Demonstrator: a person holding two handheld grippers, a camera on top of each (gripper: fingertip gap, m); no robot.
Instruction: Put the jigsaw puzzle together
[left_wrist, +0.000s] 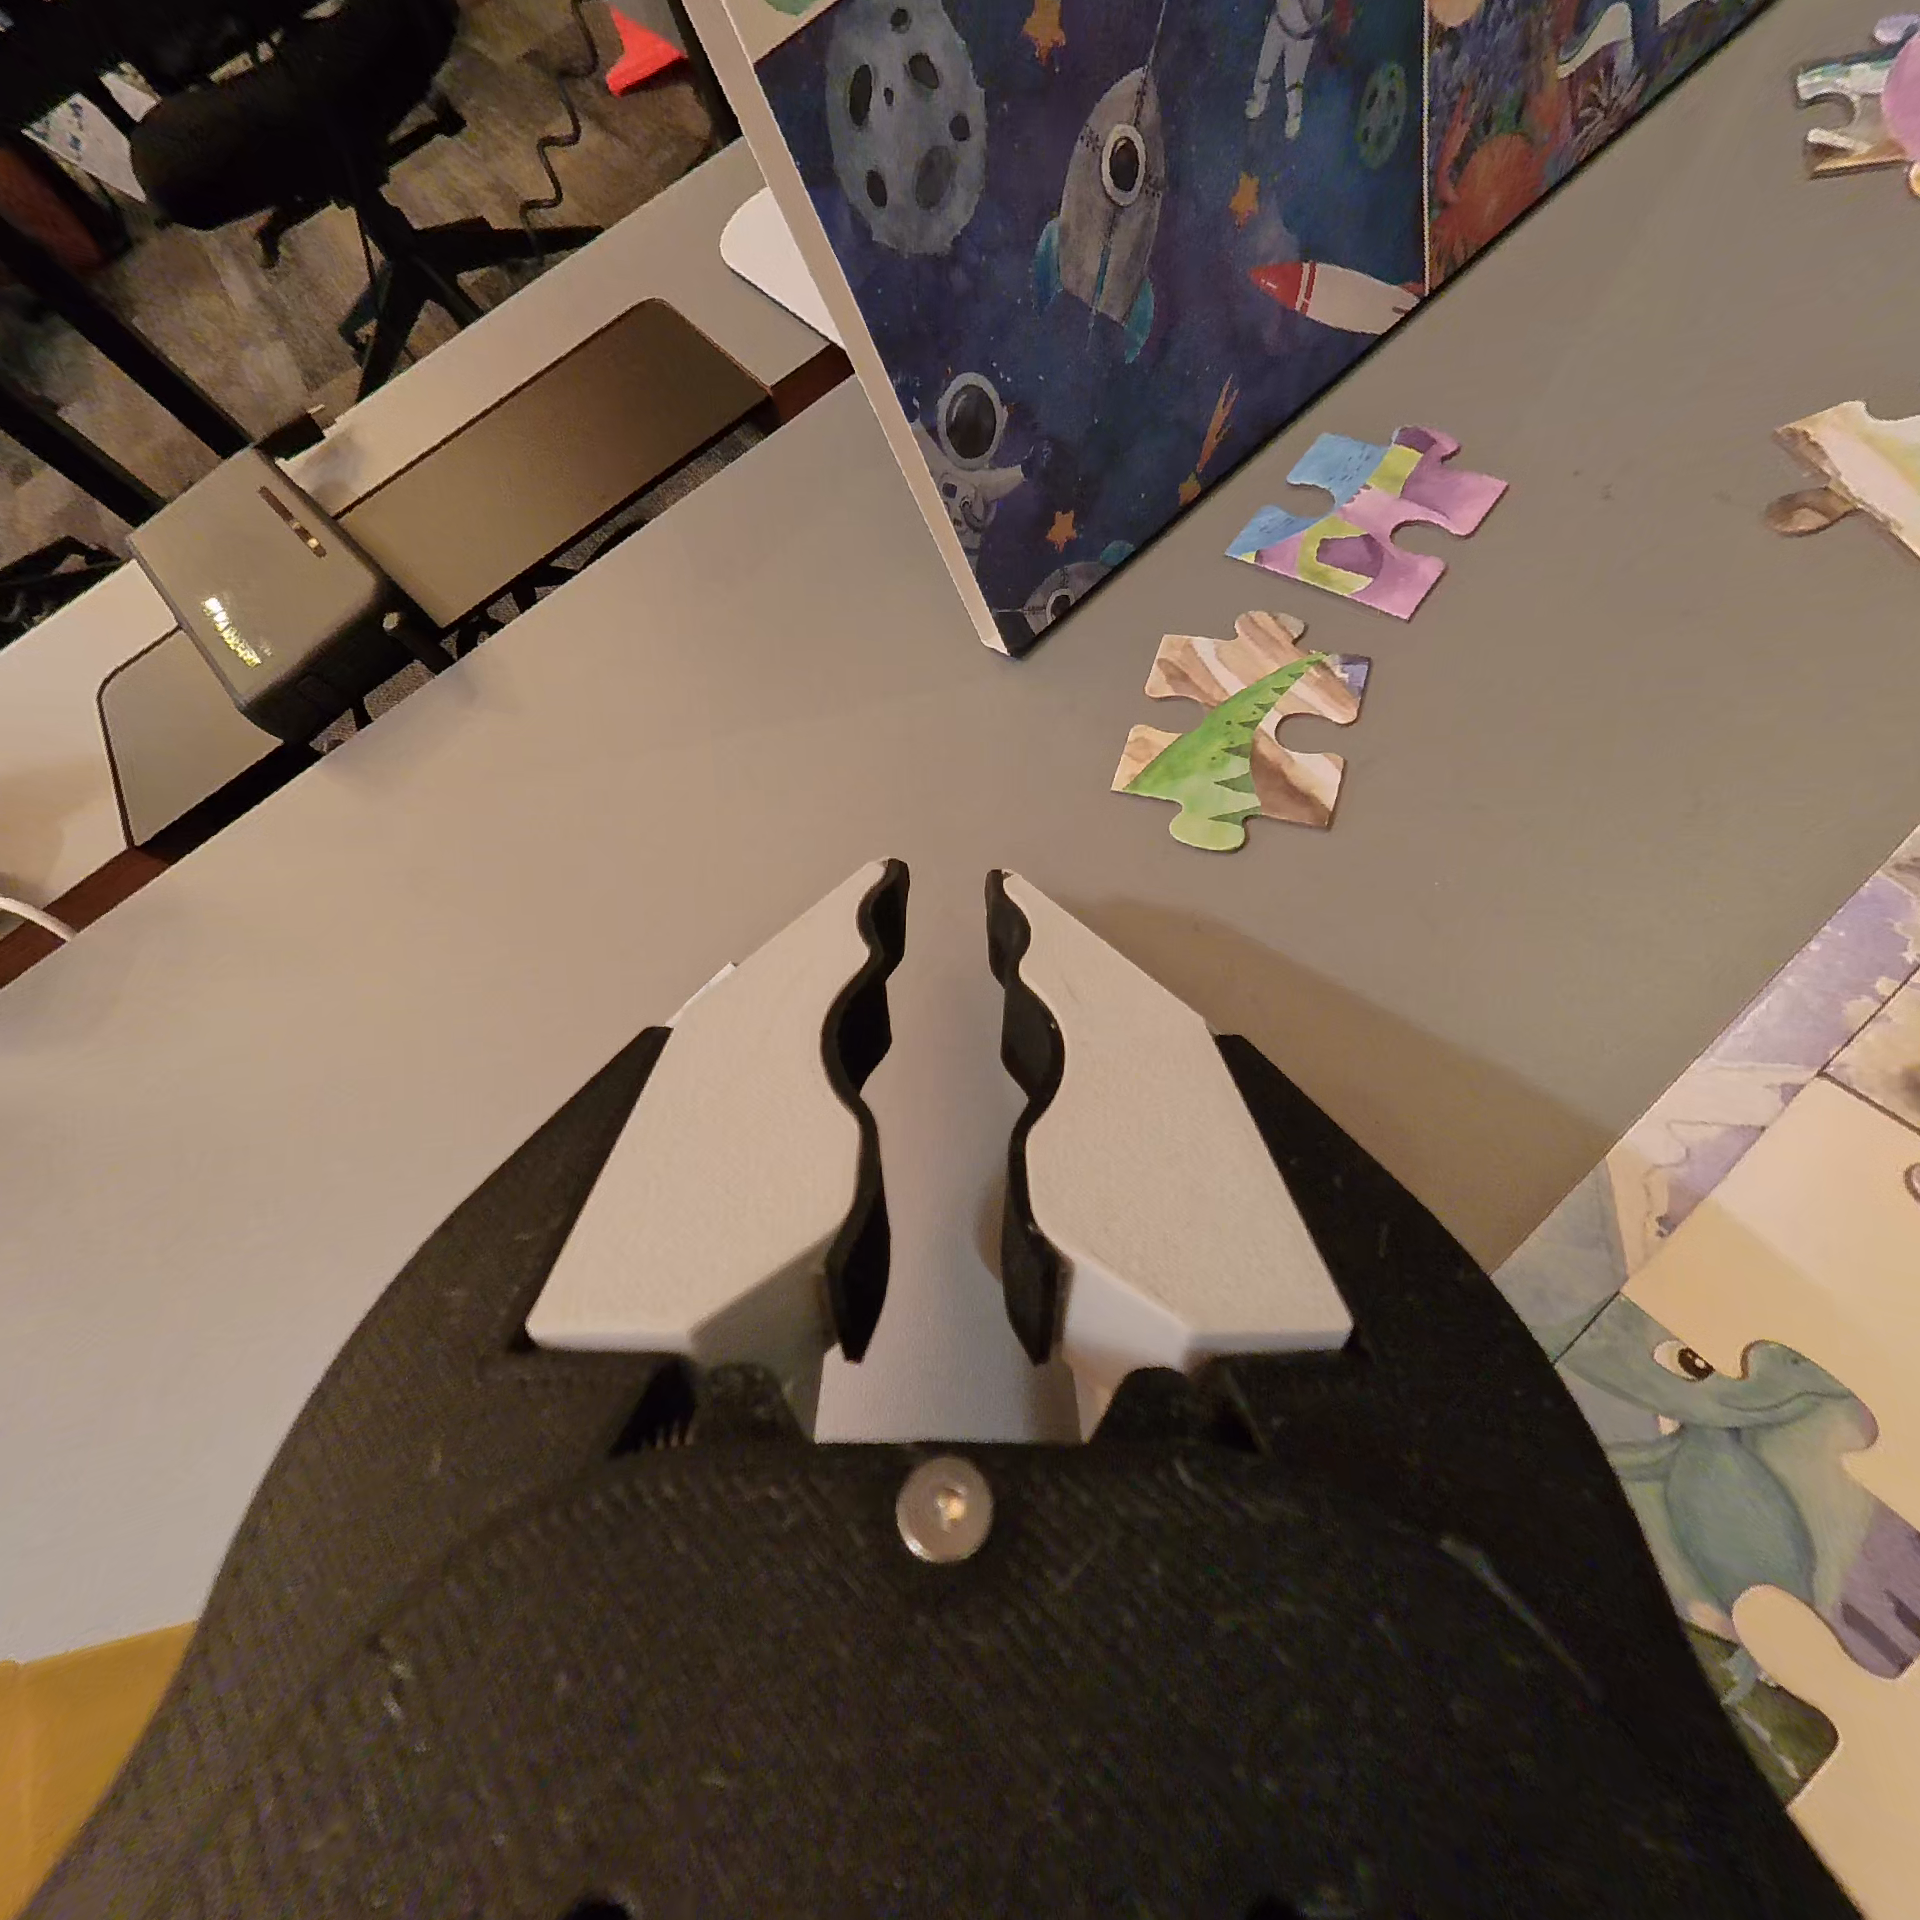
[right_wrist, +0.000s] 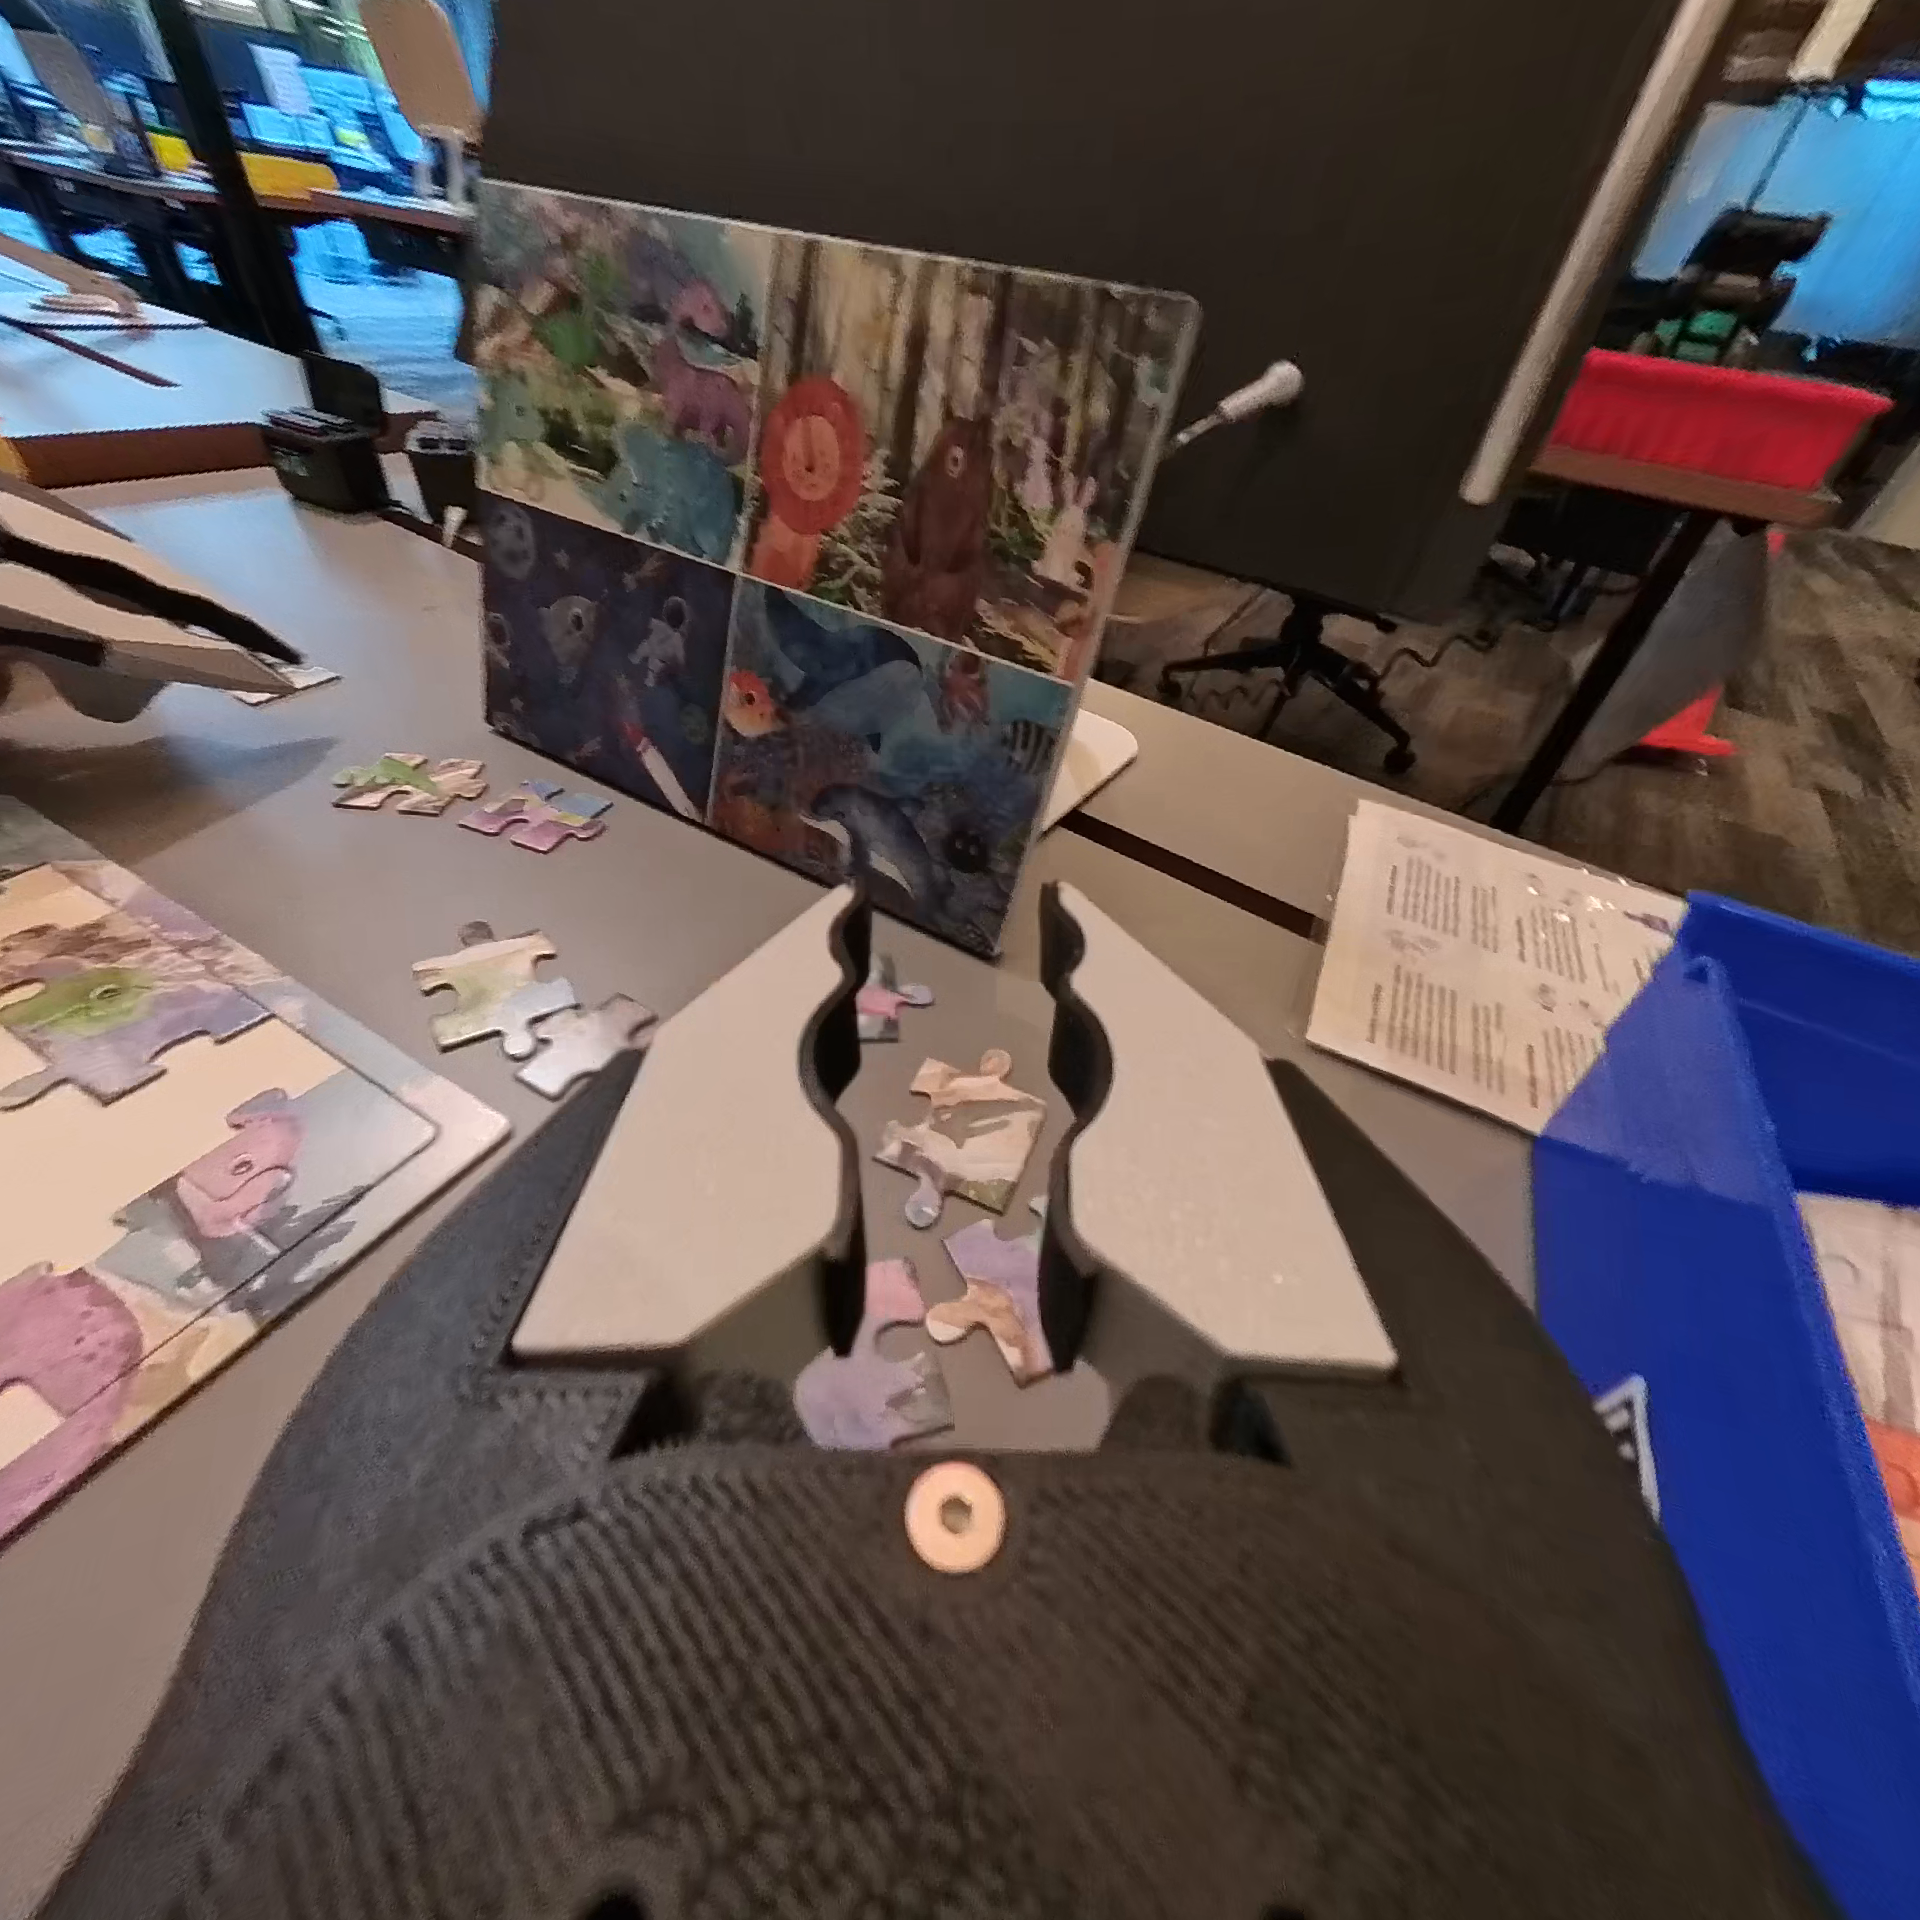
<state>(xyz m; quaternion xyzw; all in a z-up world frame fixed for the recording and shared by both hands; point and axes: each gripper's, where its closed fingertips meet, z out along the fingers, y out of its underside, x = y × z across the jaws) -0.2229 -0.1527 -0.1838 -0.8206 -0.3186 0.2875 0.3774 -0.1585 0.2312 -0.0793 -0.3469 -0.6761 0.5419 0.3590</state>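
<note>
Here, the left gripper (left_wrist: 945, 883) hangs over a bare bit of the grey table (left_wrist: 520, 883). Its two fingers stand a little apart, and nothing is between them. Just ahead of it lies a green piece (left_wrist: 1242, 732), and beyond that a purple piece (left_wrist: 1366, 525). Both lie flat near the corner of a picture board (left_wrist: 1091, 260) that stands up on the table. The board shows space, sea, forest and dinosaur pictures. The puzzle (right_wrist: 156, 1122) sits on a flat tray at the left side of the table, partly done, with gaps where pieces go. The right gripper (right_wrist: 951, 914) hangs over a little bunch of loose pieces (right_wrist: 961, 1132) in front of the board. Its fingers are apart too, and they hold nothing. Two more pieces, a pale piece (right_wrist: 488, 982) and a grey piece (right_wrist: 582, 1039), lie joined or touching, just beside the puzzle; the view is too blurry to tell which. A paper sheet (right_wrist: 1475, 987) lies to the right, next to a blue bin (right_wrist: 1704, 1247). The left gripper also shows at the left edge of the right wrist view, low over the table.
</note>
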